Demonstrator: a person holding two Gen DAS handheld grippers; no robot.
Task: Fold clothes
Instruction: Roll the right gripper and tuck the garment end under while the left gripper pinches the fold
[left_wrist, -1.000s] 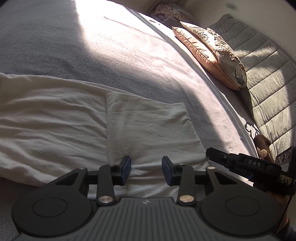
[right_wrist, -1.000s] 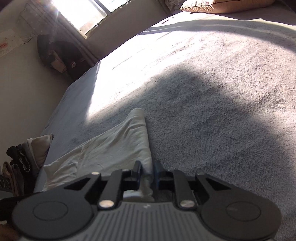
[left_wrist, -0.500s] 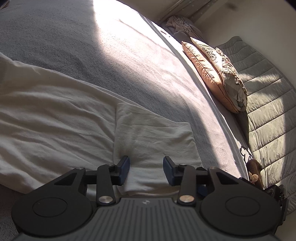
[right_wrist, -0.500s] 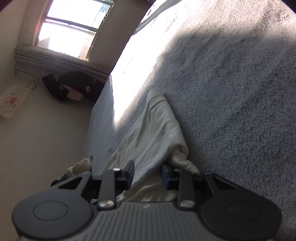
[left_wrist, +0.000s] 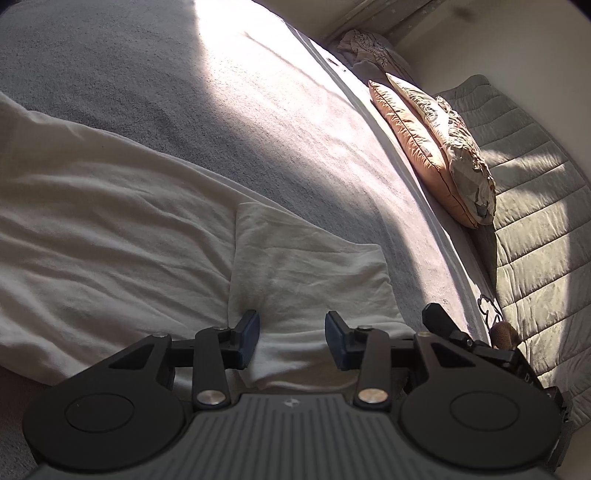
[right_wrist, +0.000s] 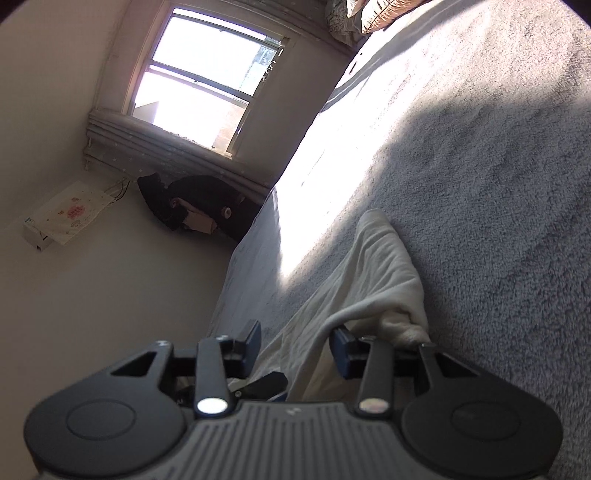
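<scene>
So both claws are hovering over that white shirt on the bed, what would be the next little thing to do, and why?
Probably draw the right gripper back off the white garment. Its jaws have just been opening, the cloth lies loose between them on the grey blanket, and the folded-over flap already rests flat. The left gripper is open above that flap, gripping nothing.

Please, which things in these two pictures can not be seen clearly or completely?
- Left wrist view: the white garment is cut off by the left edge, and its near edge is hidden behind the left gripper.
- Left wrist view: the right gripper is mostly covered by the left gripper's body.
- Right wrist view: the dark heap under the window is too shadowed to identify.
</scene>
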